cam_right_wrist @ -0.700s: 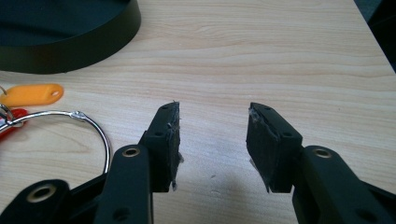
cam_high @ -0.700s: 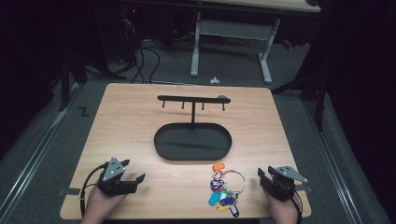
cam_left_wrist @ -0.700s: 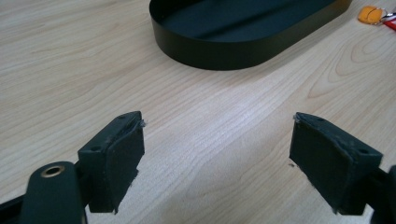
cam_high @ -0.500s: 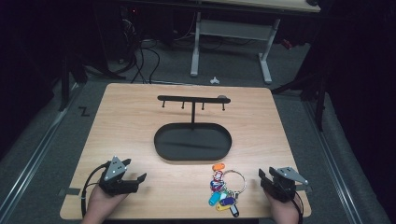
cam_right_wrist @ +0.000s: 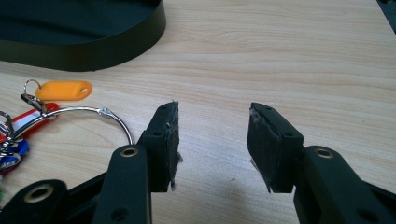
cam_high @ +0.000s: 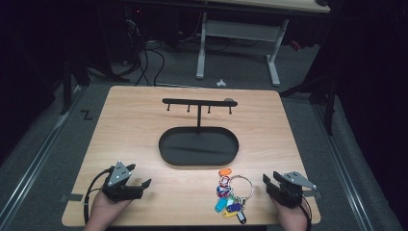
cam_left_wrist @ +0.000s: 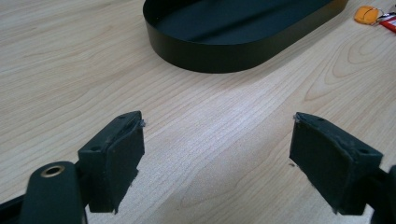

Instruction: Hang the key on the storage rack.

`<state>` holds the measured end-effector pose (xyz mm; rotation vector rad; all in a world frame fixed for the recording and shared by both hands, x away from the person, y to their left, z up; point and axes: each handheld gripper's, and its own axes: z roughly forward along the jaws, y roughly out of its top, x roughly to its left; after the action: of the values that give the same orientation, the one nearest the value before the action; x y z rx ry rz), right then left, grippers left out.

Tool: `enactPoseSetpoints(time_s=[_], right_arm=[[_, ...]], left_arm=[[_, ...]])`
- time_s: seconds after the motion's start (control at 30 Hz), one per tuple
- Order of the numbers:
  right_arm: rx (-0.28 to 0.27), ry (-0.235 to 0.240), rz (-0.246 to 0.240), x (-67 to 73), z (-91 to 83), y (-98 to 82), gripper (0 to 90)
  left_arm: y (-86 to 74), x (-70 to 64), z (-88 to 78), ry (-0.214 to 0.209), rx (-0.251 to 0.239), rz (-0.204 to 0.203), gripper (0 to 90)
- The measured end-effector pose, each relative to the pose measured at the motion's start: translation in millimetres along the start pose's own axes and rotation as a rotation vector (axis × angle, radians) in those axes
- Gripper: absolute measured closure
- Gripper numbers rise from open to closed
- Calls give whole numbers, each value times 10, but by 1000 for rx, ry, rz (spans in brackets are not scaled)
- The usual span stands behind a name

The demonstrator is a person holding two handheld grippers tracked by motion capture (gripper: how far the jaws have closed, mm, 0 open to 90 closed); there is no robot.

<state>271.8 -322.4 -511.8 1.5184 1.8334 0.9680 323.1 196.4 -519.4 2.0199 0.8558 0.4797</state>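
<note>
A bunch of coloured key tags on a large metal ring (cam_high: pixel 231 195) lies on the wooden table near the front, right of centre; the ring (cam_right_wrist: pixel 88 114) and an orange tag (cam_right_wrist: pixel 63 90) show in the right gripper view. A black key stand with an oval tray (cam_high: pixel 198 146) and a hook bar (cam_high: pixel 198 102) stands mid-table. My left gripper (cam_high: pixel 143 185) rests at the front left, open and empty (cam_left_wrist: pixel 217 140). My right gripper (cam_high: pixel 265 183) sits just right of the keys, open with nothing between its jaws (cam_right_wrist: pixel 212 126).
The table's front edge runs just below both hands. Beyond the far edge stand a white desk frame (cam_high: pixel 238 38), cables on the floor and a small white object (cam_high: pixel 221 83). Bare wood lies between the tray (cam_left_wrist: pixel 233 37) and the left gripper.
</note>
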Motion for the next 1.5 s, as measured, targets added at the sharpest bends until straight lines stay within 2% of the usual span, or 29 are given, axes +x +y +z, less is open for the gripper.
enactPoseSetpoints(time_s=[0.17,0.27,0.4,0.5,0.53,0.67,0.83,0.9,1.03,1.27,1.3,1.33,1.5], right_arm=[[-3,12,-37,49,2,-1,540],[-10,-3,-54,96,0,-13,515],[3,16,-54,129,15,3,422],[27,60,-36,147,35,35,397],[60,63,-39,175,44,71,363],[78,71,-53,189,57,134,336],[144,83,-83,192,73,226,299],[165,82,-110,202,61,273,280],[212,76,-149,204,32,382,271],[309,98,-171,184,29,563,268],[341,104,-177,178,36,604,268],[341,104,-177,178,36,604,268],[421,112,-211,184,65,709,269]], left_arm=[[0,-6,1,-2,1,2,184],[2,-8,3,-5,3,3,184],[1,-9,3,-7,4,3,183],[-4,-8,2,-8,3,2,183],[-5,-7,1,-10,2,1,183],[-10,-3,-9,-14,-1,2,183],[-15,-2,-15,-13,-6,-2,183],[-16,-2,-16,-11,-7,-3,183],[-15,-6,-18,-14,-7,-2,183],[-22,-6,-21,-12,-7,-5,183],[-22,-4,-23,-12,-7,-5,183],[-22,-2,-24,-11,-9,-6,183],[-21,2,-25,-11,-10,-6,182]])
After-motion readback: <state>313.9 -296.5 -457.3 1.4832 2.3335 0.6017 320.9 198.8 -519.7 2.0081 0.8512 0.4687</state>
